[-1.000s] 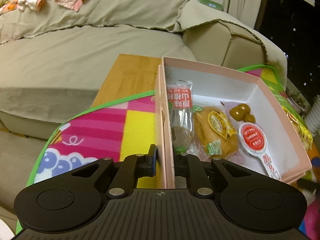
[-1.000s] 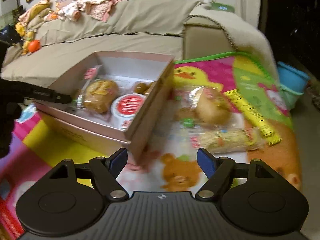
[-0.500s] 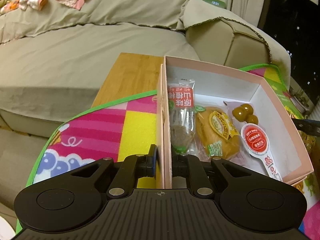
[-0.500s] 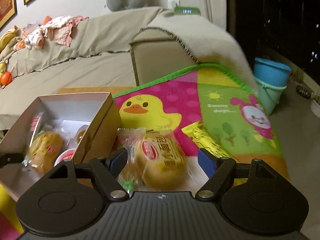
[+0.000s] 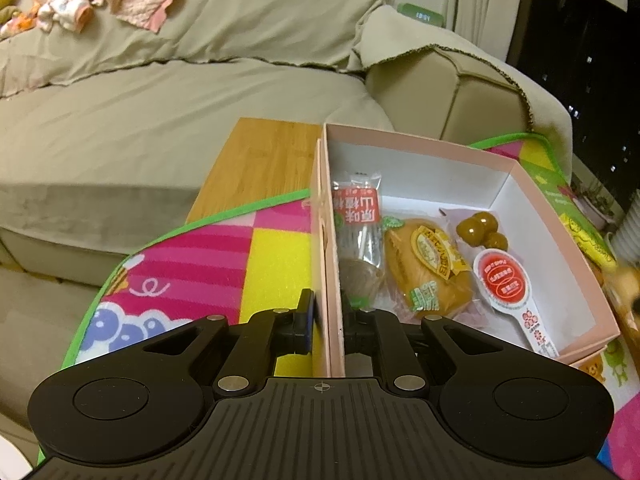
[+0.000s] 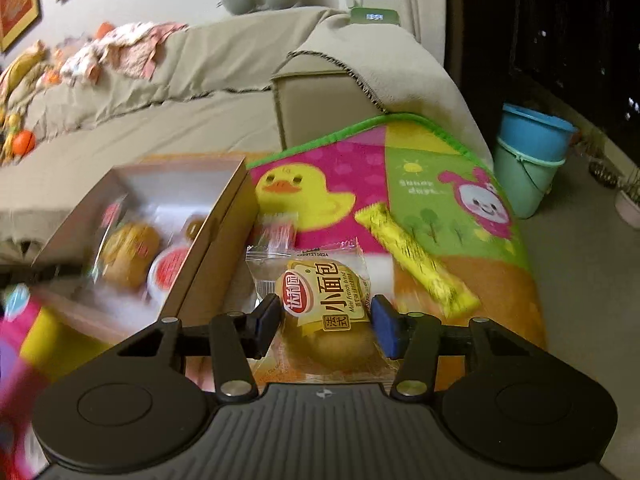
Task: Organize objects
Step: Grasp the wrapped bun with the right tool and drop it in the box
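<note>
Your left gripper (image 5: 326, 322) has its jaws clamped on the near side wall of the pink box (image 5: 552, 216), which sits on the play mat (image 5: 276, 248). Your right gripper (image 6: 325, 326) jaws are apart, straddling the wrapped mini bread (image 6: 326, 308) lying just beside the box's right wall; contact unclear.

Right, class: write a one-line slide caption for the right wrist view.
Right gripper open around a wrapped mini French bread on the play mat, beside the pink box.
</note>
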